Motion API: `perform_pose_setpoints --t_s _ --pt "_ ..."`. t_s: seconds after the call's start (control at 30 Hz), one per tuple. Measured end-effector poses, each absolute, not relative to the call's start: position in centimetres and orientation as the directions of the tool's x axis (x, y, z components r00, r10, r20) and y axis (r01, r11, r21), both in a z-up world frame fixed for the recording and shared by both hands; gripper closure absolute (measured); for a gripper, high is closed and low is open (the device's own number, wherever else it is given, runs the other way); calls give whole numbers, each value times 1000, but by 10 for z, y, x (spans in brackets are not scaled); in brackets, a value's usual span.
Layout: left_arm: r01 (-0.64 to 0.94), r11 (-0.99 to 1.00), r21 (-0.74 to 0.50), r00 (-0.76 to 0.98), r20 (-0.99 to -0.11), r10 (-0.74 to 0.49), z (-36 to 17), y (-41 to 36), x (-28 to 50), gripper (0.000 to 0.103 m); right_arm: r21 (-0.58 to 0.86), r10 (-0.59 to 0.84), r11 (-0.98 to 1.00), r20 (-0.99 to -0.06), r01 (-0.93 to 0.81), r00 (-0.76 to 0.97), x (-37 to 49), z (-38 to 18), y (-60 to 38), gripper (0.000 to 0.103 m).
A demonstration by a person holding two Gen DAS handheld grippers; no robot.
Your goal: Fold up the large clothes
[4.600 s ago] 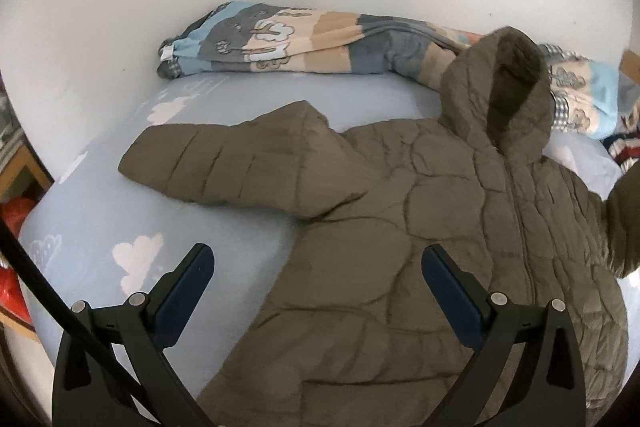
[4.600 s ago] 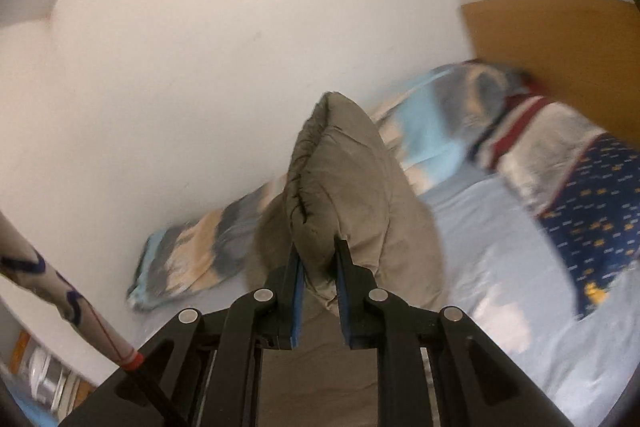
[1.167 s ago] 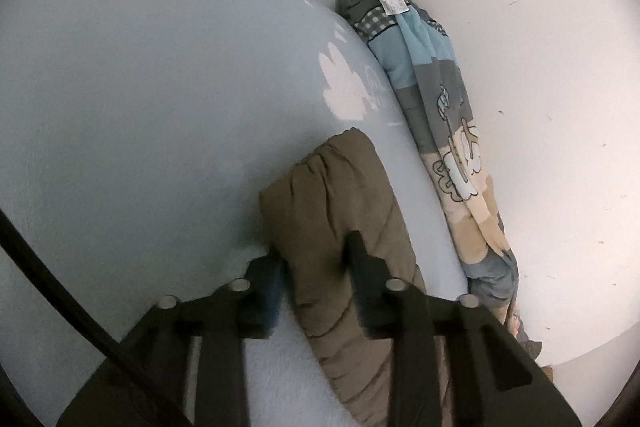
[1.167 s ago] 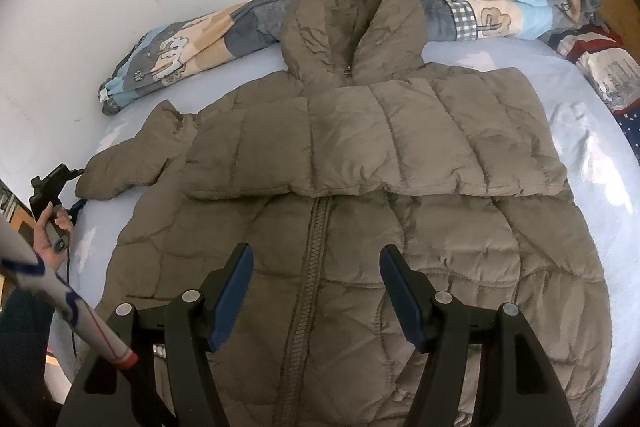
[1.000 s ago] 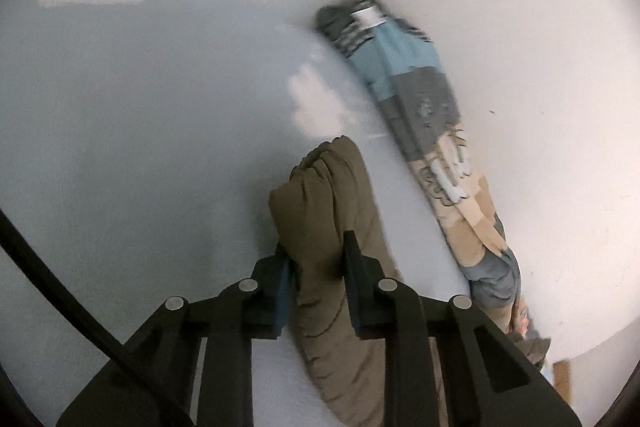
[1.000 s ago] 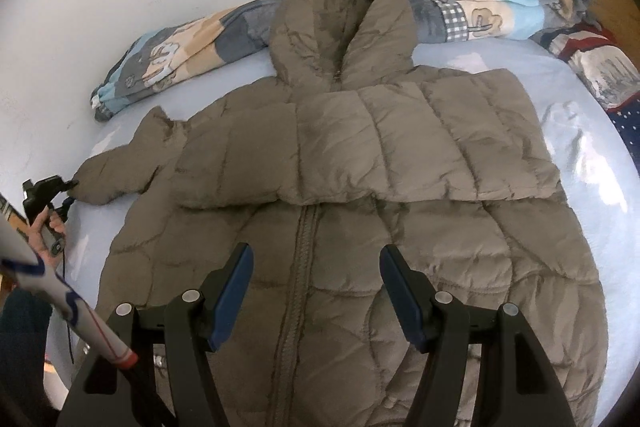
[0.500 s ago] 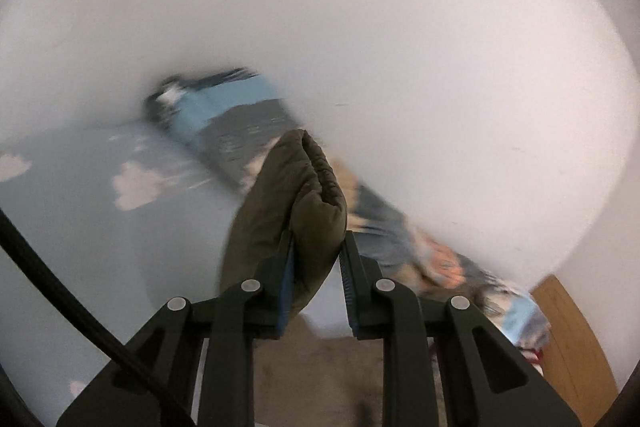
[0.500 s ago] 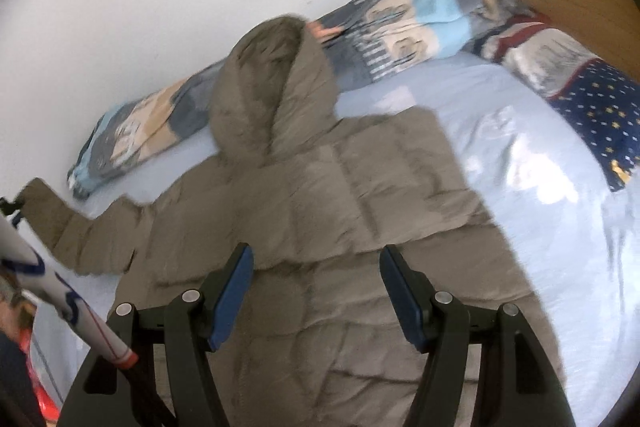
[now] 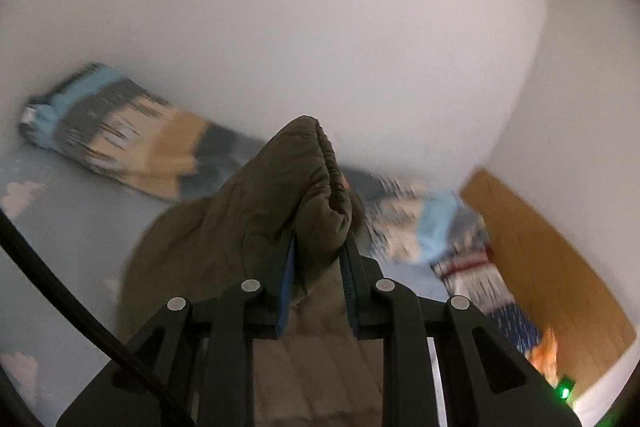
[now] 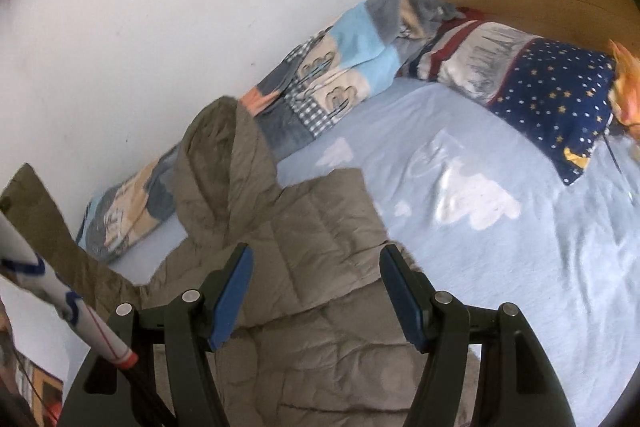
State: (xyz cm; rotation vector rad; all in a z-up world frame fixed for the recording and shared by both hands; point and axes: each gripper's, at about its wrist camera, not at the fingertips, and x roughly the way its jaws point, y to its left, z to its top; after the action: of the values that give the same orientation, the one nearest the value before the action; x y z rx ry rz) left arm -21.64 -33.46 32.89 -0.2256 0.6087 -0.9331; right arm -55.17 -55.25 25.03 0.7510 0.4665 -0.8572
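At the bottom centre of the left view the left gripper [image 9: 318, 259] is clenched on the sleeve [image 9: 304, 187] cuff of the jacket [image 10: 304, 267], lifted off the bed [image 10: 500, 235]. In the right view the right gripper [image 10: 316, 291] is released (nothing between its pads), low centre over the jacket lying flat. Upper centre, a blanket [image 10: 340, 67] lies along the wall [image 10: 160, 7].
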Motion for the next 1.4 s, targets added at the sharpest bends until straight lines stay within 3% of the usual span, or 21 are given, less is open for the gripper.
perform_pose_setpoints --t_s 0.27,0.53,0.63,0.67,0.83,0.9,1.0,1.03,1.1,1.23,1.4 --pt "761 497 -418 245 -524 -816 259 -453 -301 82 429 -534 389 -616 815 579 -577 261 -565 33" --pt "789 504 -351 118 -720 -684 143 -535 -342 82 440 -546 356 -617 824 566 -592 262 -575 33" --pt "811 480 -333 59 -771 -634 119 -544 -348 64 442 -543 359 -617 822 570 -593 263 -576 33" --pt "818 468 -334 44 -775 -630 121 -539 -355 58 444 -543 360 -616 821 571 -593 263 -577 33" --pt "848 420 -323 70 -717 -693 162 -505 -358 53 443 -539 366 -616 818 575 -586 262 -577 33" --pt "841 451 -298 133 -695 -707 181 -483 -343 41 444 -536 368 -616 817 577 -581 261 -577 33" --pt "801 558 -218 275 -694 -665 197 -441 -307 40 447 -503 406 -619 797 603 -565 256 -575 35" --pt "776 605 -180 331 -700 -633 198 -425 -291 40 434 -482 438 -626 787 613 -554 253 -572 43" --pt "716 689 -109 430 -709 -559 194 -396 -262 40 407 -444 484 -648 774 618 -533 246 -569 50" --pt "611 788 -70 506 -731 -458 167 -348 -210 40 357 -371 559 -700 749 611 -486 223 -559 51" --pt "595 801 -59 496 -758 -424 131 -342 -186 40 306 -341 593 -743 745 576 -449 195 -555 51"
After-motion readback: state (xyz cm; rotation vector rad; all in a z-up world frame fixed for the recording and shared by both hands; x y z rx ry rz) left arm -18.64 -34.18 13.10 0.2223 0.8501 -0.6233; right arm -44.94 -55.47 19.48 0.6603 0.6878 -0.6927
